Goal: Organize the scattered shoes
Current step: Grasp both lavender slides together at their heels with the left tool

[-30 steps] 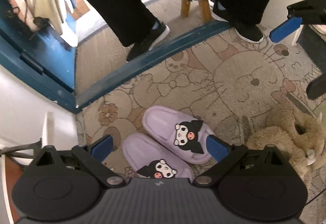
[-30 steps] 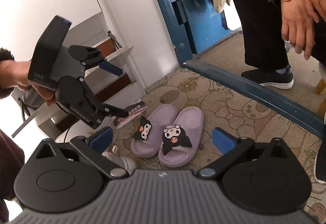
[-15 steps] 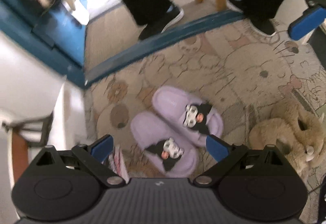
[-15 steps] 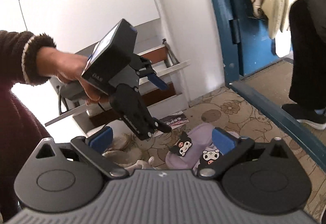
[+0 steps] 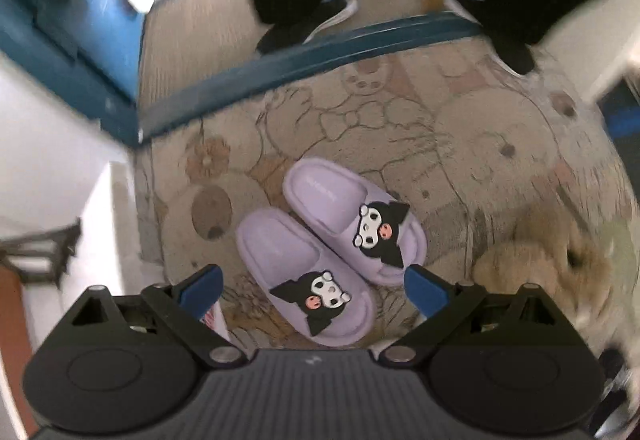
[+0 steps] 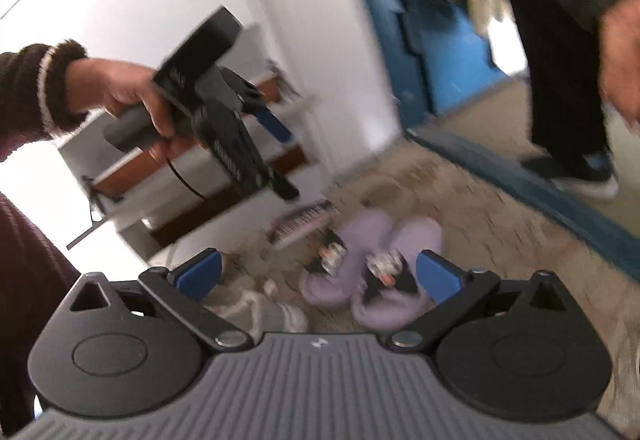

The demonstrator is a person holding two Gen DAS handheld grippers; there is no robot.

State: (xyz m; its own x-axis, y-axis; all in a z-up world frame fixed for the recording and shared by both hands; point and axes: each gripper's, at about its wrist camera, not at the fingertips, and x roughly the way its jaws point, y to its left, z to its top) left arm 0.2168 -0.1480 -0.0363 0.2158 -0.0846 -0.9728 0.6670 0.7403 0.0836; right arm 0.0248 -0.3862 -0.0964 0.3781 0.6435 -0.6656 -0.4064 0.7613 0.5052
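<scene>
Left to right: white shoe rack [image 6: 132,176] with brown shelves against the wall at left, a small printed packet [image 6: 300,222] on the rug just in front of it, then the purple slippers.

Purple slippers [image 5: 328,244] sit side by side on the cartoon rug [image 5: 440,136], touching, toes toward the cameras, the cartoon charms up. Tan fluffy slippers [image 5: 552,264] lie to their right, close but apart, blurred. A pale shoe [image 6: 260,310] lies left of the purple pair, low in the right wrist view.

Step judgement: purple pair is already paired; that fits either a pair just lined up or one waiting to go to the rack. Can't settle which. For any grab: come down over one strap, pinch the strap edge, avoid the charm, keep the other slipper from dragging.

Left gripper [image 5: 312,288] hovers above the purple pair, angled down, jaws spread wide, nothing between them. The hand [image 6: 132,96] grips its handle, sleeve dark with a pale cuff, forearm about level, gripper nose tipped down toward the rug.

Right gripper [image 6: 316,272] is low, pointing at the purple pair, jaws wide apart, empty. Both views are motion-blurred.

A seated person's black trousers and dark sneakers [image 6: 580,172] are beyond the blue threshold [image 5: 304,64].
</scene>
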